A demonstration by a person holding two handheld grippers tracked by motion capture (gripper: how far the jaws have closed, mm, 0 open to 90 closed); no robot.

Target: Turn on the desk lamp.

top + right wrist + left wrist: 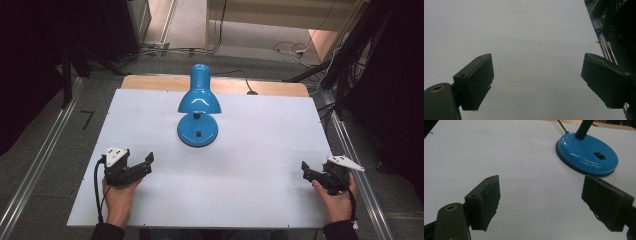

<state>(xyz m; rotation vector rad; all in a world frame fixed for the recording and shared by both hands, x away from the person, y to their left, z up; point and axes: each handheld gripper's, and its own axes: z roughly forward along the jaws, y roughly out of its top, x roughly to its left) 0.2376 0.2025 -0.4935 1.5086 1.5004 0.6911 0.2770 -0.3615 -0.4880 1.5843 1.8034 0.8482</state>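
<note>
Your left gripper (pixel 145 165) rests near the front left corner of the white rectangular tabletop (pixel 250 150), jaws spread wide and holding nothing. Your right gripper (pixel 306 172) sits by the front right edge, jaws likewise parted and empty. The glossy blue metal desk lamp (pixel 198 107) stands upright at the table's far middle, well apart from both, its round base (pixel 587 153) ahead of your left gripper.

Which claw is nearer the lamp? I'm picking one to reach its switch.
The left claw: it sits closer to the blue lamp and its own view shows the base with the switch just ahead. The right claw rests by the table's far edge.
</note>
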